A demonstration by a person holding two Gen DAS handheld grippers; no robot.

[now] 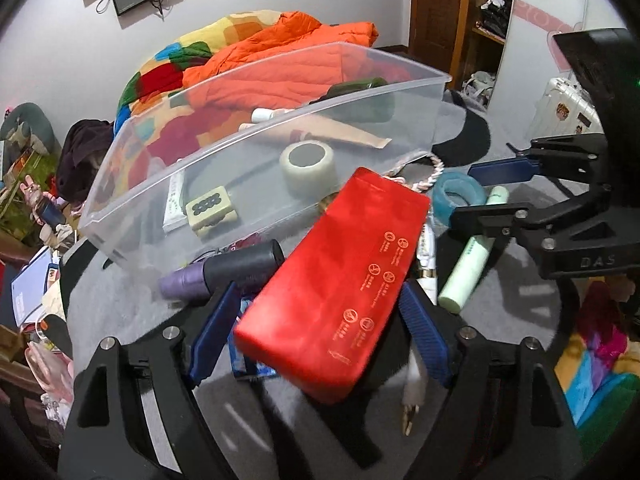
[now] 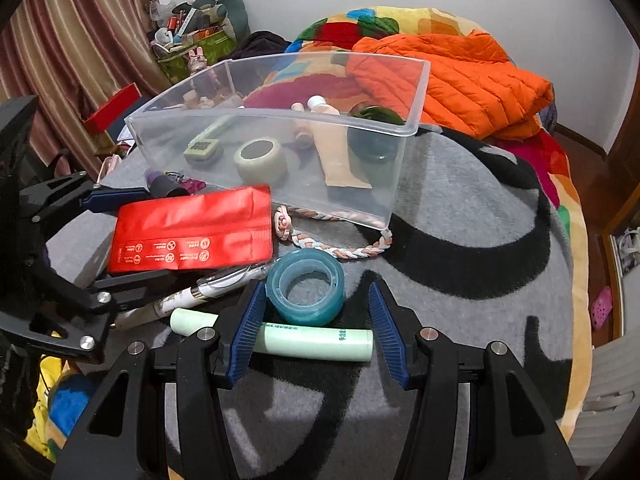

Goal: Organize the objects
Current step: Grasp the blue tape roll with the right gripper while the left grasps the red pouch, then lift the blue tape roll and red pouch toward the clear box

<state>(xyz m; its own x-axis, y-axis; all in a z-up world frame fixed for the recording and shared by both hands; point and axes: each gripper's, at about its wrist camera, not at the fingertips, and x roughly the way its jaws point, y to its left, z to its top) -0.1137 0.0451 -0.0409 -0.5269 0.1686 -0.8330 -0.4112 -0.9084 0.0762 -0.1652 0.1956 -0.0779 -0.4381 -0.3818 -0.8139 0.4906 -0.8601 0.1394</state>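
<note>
Left gripper (image 1: 320, 320) straddles the red pouch (image 1: 336, 280), open; right gripper (image 2: 316, 332), marked "DAS", open around the tape roll (image 2: 306, 286).

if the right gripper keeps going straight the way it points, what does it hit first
Most likely the blue tape roll, which sits dead ahead between the open right gripper pads. The pale green tube lies crosswise beneath them, so depth is uncertain.

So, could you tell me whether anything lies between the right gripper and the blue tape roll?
Yes, the pale green tube lies crosswise between the right gripper's open fingers, just in front of the blue tape roll. The gripper would meet the tube first. The roll's top is otherwise uncovered.
</note>
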